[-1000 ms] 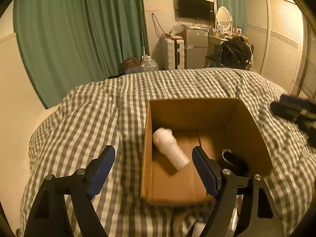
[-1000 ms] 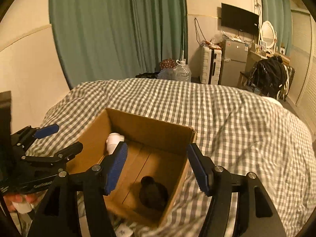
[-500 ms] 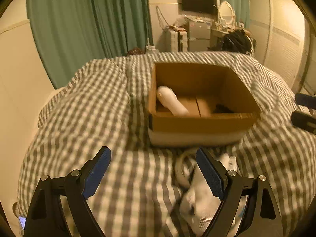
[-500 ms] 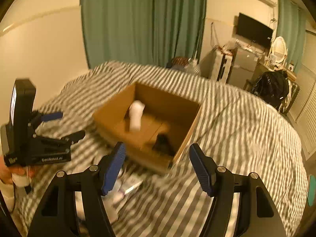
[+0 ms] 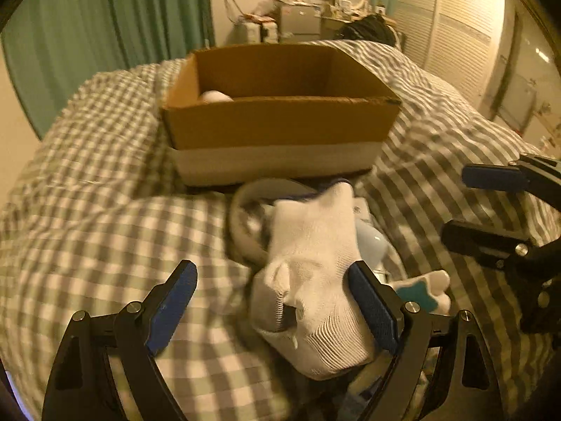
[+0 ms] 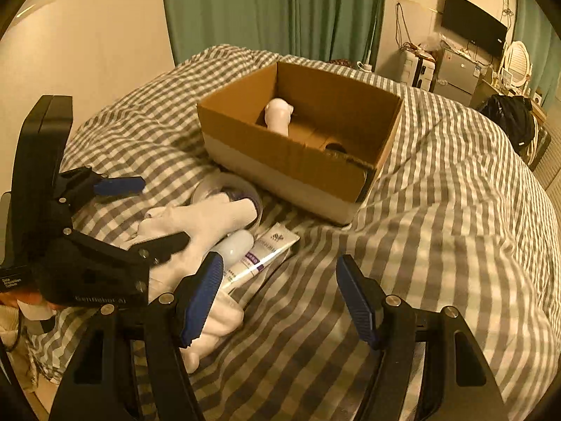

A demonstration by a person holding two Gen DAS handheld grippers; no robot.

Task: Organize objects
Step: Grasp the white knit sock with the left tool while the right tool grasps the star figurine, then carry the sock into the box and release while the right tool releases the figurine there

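Left claw (image 5: 271, 300), tilted down and just spread wider, straddles a white sock (image 5: 315, 280); right claw (image 6: 280, 291) spread.

Both wrist views look steeply down, close, sharing the cardboard box (image 5: 280, 126) and bed (image 6: 438, 231).

Ahead of my right gripper (image 6: 278, 296) the checked bedspread (image 6: 438, 245) lies bare; the cardboard box (image 6: 280, 161) blocks beyond, the white sock (image 6: 196, 221) crowds left.
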